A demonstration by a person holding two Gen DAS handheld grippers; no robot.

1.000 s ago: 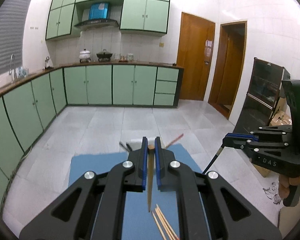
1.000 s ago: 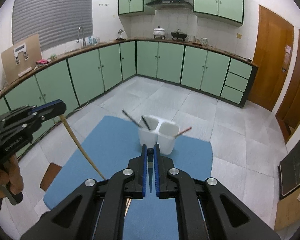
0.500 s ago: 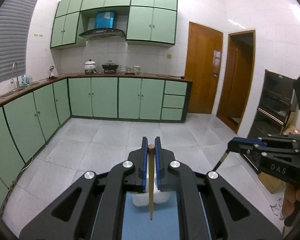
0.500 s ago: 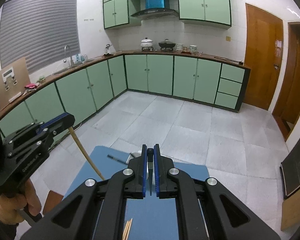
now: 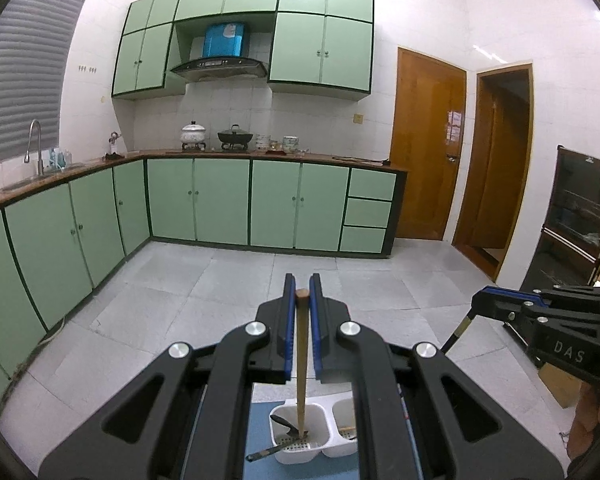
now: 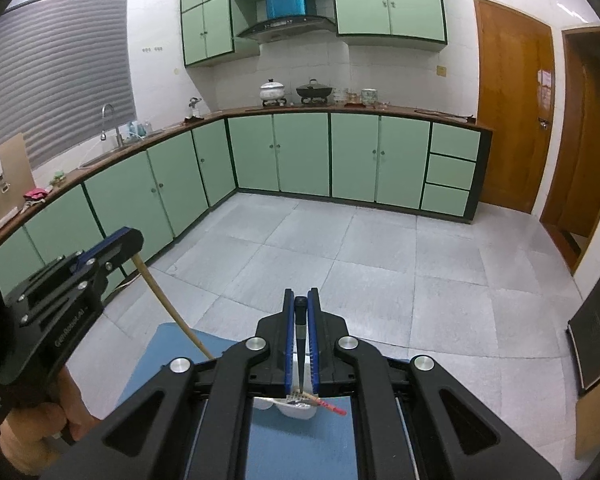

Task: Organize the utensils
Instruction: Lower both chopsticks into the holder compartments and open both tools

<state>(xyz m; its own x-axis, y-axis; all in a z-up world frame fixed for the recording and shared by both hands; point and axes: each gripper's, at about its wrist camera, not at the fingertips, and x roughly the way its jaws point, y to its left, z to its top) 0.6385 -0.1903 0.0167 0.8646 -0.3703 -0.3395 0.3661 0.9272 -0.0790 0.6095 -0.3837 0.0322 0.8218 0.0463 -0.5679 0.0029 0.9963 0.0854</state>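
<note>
A blue mat (image 5: 260,440) covers the tabletop, and on it stands a white two-compartment holder (image 5: 314,436). In the left wrist view its left compartment holds a dark utensil (image 5: 284,424) that leans over the rim, and its right compartment holds a small pale piece that is hard to make out. The left gripper (image 5: 302,300) has its jaws clenched on a wooden chopstick (image 5: 301,360), which hangs upright with its lower tip inside the left compartment. The right gripper (image 6: 301,308) has its jaws clenched on a black-handled utensil (image 6: 300,340) that points down to the holder, where a red-tipped stick (image 6: 326,404) pokes out over the rim to the right.
</note>
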